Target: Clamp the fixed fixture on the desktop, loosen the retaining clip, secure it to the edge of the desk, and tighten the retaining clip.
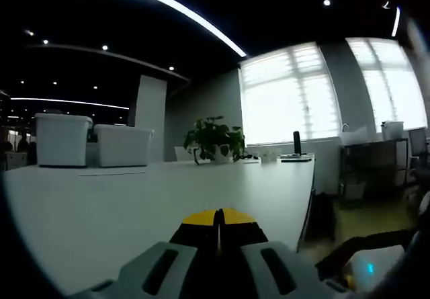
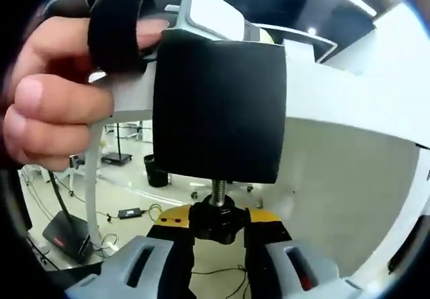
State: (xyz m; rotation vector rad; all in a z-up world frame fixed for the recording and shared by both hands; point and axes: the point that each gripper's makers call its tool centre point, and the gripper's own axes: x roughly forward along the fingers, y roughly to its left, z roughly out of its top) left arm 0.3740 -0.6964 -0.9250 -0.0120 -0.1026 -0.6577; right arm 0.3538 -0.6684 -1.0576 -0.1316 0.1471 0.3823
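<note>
Left gripper (image 1: 218,224): jaws together, nothing between them, resting low over the white desk (image 1: 134,198). Right gripper (image 2: 220,226): jaws pinch the black knob (image 2: 218,220) of the fixture's (image 2: 218,107) screw (image 2: 218,190). Screw axis runs straight up from the jaws into the black block, just beside the desk edge. A hand (image 2: 50,104) grips gear at left.

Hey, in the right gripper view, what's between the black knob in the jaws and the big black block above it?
In the right gripper view, a short threaded screw runs from the black knob up into the black block; nothing else lies between.
</note>
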